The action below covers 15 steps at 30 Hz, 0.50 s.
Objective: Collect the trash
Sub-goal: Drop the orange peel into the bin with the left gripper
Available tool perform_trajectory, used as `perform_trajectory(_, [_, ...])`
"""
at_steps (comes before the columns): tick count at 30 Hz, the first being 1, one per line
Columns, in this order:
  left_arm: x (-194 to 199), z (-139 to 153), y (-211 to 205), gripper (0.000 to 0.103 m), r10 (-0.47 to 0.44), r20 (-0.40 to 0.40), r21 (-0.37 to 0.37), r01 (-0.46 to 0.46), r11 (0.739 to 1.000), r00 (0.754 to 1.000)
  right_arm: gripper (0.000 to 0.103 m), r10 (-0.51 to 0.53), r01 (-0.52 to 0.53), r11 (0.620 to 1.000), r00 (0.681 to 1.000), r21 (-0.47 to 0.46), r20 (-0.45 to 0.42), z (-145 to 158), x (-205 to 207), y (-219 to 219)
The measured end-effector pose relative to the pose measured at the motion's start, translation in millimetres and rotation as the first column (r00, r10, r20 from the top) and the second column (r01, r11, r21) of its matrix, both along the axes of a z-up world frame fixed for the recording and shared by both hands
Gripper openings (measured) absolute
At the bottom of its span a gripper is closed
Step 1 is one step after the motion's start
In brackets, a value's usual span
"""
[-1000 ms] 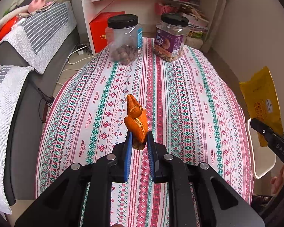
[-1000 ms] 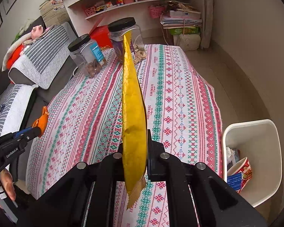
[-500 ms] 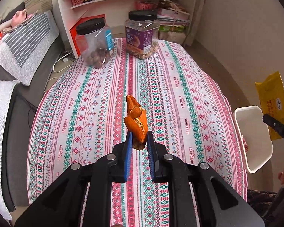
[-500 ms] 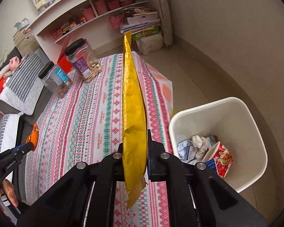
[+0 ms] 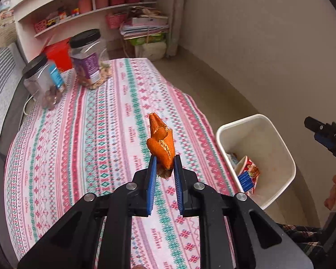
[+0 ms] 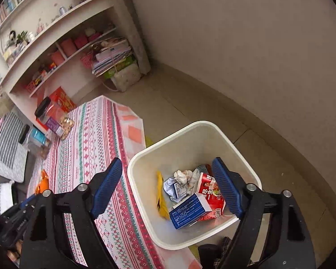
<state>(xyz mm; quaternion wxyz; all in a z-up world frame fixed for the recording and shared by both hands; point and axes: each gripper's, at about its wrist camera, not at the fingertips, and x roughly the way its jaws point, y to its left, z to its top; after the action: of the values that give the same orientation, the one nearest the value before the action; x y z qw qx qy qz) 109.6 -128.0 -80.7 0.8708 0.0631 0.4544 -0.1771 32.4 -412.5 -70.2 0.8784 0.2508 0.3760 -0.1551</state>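
My left gripper [image 5: 164, 164] is shut on an orange peel [image 5: 161, 142], held above the patterned tablecloth [image 5: 89, 139]. The white bin [image 5: 277, 157] stands on the floor to its right. In the right wrist view my right gripper [image 6: 168, 174] hangs over that white bin [image 6: 143, 154]; its jaws are opening and nothing is between them. A yellow wrapper [image 6: 160, 196] lies inside the bin along its left wall, beside crumpled paper [image 6: 183, 177], a red cup [image 6: 209, 191] and a blue box [image 6: 189, 210]. The left gripper with the peel [image 6: 42, 182] shows at far left.
Two black-lidded jars [image 5: 87, 60] [image 5: 42, 83] stand at the table's far end. White shelves [image 5: 89, 6] with pink baskets and stacked papers [image 5: 145, 29] line the back wall. A grey sofa [image 5: 2, 83] runs along the left. A beige wall [image 6: 246, 44] rises behind the bin.
Both grippers swung right toward the bin. The right gripper came over the bin and opened, and the yellow wrapper dropped in. The left gripper kept its hold on the orange peel.
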Motion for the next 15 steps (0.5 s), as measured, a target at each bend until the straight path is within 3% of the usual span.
perform_trajectory(7, [-6, -10, -77, 0.016, -0.108, -0.035, -0.033, 0.107, 0.994, 0.994, 0.084, -0.12, 0.121, 0.993, 0.988, -0.006, 0.092, 18, -29, -33])
perform_trajectory(12, [-11, -7, -123, 0.017, -0.208, -0.063, -0.129, 0.199, 0.971, 0.976, 0.089, -0.203, 0.209, 0.978, 0.966, -0.017, 0.163, 30, -47, -45])
perform_trajectory(13, [-12, -4, -128, 0.022, -0.224, -0.061, -0.144, 0.214, 0.966, 0.973, 0.09, -0.215, 0.223, 0.974, 0.962, -0.029, 0.167, 31, -49, -45])
perform_trajectory(14, [-13, 0, -131, 0.037, -0.229, -0.054, -0.149, 0.219, 0.964, 0.972, 0.09, -0.222, 0.232, 0.972, 0.96, -0.039, 0.173, 33, -49, -45])
perform_trajectory(15, [-16, 4, -133, 0.045, -0.225, -0.039, -0.148, 0.217, 0.965, 0.974, 0.09, -0.225, 0.237, 0.97, 0.957, -0.049, 0.18, 35, -51, -45])
